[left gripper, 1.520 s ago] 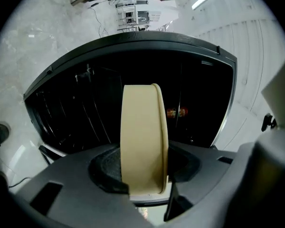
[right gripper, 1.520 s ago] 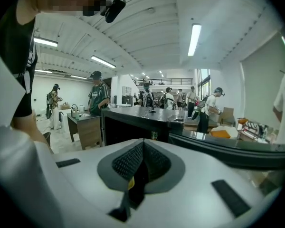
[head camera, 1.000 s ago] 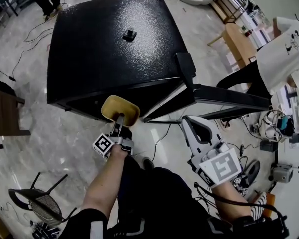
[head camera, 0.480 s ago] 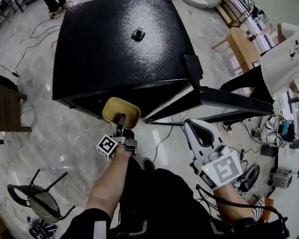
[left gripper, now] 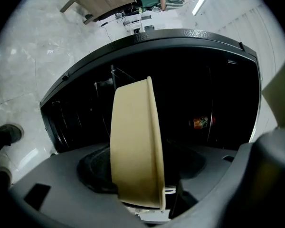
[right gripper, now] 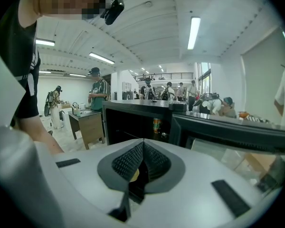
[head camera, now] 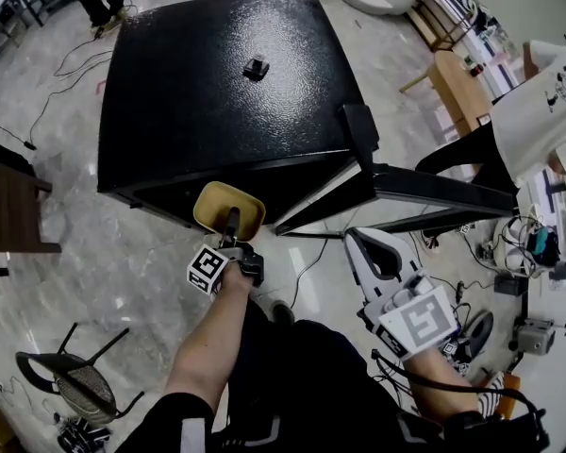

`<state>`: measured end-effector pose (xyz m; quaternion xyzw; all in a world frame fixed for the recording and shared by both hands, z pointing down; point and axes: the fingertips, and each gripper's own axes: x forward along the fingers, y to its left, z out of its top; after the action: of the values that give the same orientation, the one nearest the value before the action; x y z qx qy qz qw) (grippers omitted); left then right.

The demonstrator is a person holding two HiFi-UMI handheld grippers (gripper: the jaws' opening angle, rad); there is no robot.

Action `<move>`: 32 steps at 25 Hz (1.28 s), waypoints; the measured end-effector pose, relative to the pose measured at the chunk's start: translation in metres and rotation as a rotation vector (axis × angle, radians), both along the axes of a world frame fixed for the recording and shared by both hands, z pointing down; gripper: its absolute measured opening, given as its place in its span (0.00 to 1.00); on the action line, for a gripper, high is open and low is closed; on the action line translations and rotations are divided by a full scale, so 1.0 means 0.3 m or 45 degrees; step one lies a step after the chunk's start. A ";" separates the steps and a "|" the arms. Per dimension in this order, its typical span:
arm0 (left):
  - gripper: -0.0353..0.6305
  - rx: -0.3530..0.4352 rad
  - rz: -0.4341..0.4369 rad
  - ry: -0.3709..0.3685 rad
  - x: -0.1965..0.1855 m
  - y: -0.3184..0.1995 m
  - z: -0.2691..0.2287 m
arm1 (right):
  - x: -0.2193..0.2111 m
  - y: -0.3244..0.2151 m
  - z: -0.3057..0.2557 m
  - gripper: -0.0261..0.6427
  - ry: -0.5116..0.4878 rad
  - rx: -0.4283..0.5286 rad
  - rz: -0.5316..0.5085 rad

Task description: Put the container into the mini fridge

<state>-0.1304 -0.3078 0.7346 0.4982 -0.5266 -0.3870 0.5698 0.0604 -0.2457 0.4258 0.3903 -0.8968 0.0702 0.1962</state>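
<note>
**Container at the fridge mouth — release beginning**

I am reaching my left gripper [head camera: 232, 225] to the front edge of the mini fridge [head camera: 217, 83] at mid-frame in the head view, beside its open door [head camera: 434, 189]. The jaws are opening with the tan container [head camera: 228, 208] wall between them. My right gripper [head camera: 366, 243] is hanging at lower right, jaws pressed together, holding nothing I can make out. Remaining, I judge — letting go fully, backing out, closing the door.

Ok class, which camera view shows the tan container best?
The head view: the container shows its open top at the mini fridge front. The left gripper view shows it only side-on, filling the middle; the right gripper view gives no clear sight of it.
</note>
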 end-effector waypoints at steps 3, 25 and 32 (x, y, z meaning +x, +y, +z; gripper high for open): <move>0.56 -0.009 -0.016 -0.010 -0.016 -0.019 0.004 | 0.009 -0.005 -0.005 0.06 0.003 0.005 0.005; 0.65 0.085 0.023 -0.073 -0.044 -0.077 -0.018 | -0.127 0.014 0.106 0.06 0.006 -0.062 -0.127; 0.73 0.037 -0.014 -0.087 -0.070 -0.129 -0.003 | -0.112 0.020 0.114 0.06 -0.030 -0.071 -0.118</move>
<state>-0.1514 -0.3466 0.7338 0.5164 -0.5427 -0.3807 0.5421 0.0269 -0.2398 0.4599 0.3418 -0.9139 0.0907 0.1994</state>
